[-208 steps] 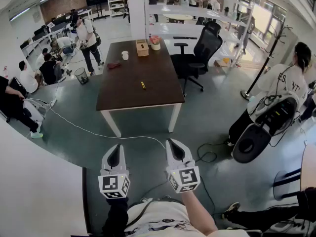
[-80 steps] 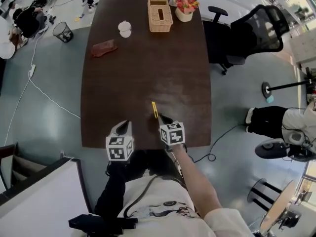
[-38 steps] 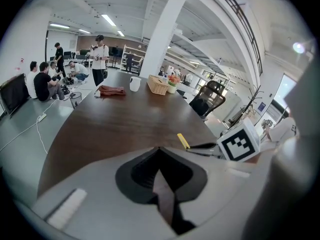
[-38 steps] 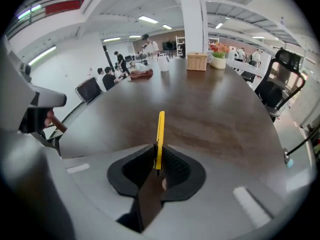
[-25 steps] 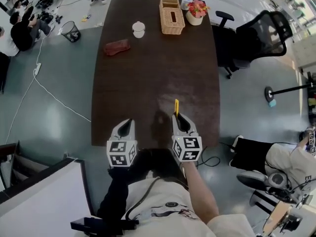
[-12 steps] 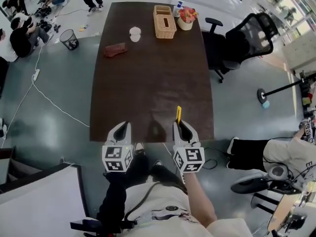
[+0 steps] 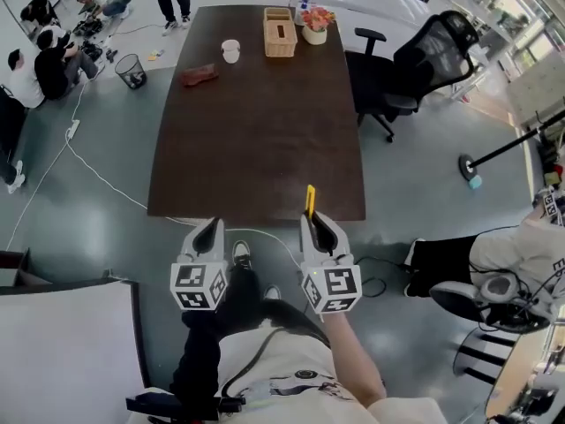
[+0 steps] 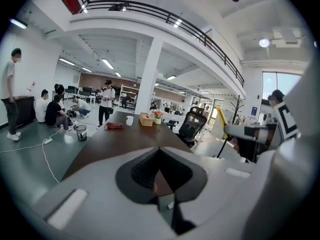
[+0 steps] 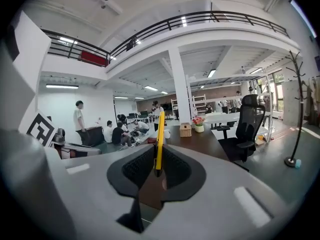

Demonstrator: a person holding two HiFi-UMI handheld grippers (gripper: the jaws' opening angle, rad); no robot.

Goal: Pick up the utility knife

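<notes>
Compared with a second ago, the dark table [image 7: 256,113] sits higher in the head view, and both grippers have drawn back past its near edge and hang over the grey floor [image 7: 415,201]. A black office chair [image 7: 424,60] stands at the table's right side. The right gripper [image 7: 315,221] has its fingers closed on the lower end of the yellow utility knife [image 7: 310,200], which is off the table and sticks out beyond the fingertips, its far end over the table's near edge. In the right gripper view the utility knife [image 9: 160,134] stands nearly upright between the pads. The left gripper [image 7: 210,228] has its fingers together with nothing between them. At the table's far end stand a wicker basket [image 7: 280,35], a flower pot [image 7: 315,20] and a white cup [image 7: 230,49].
</notes>
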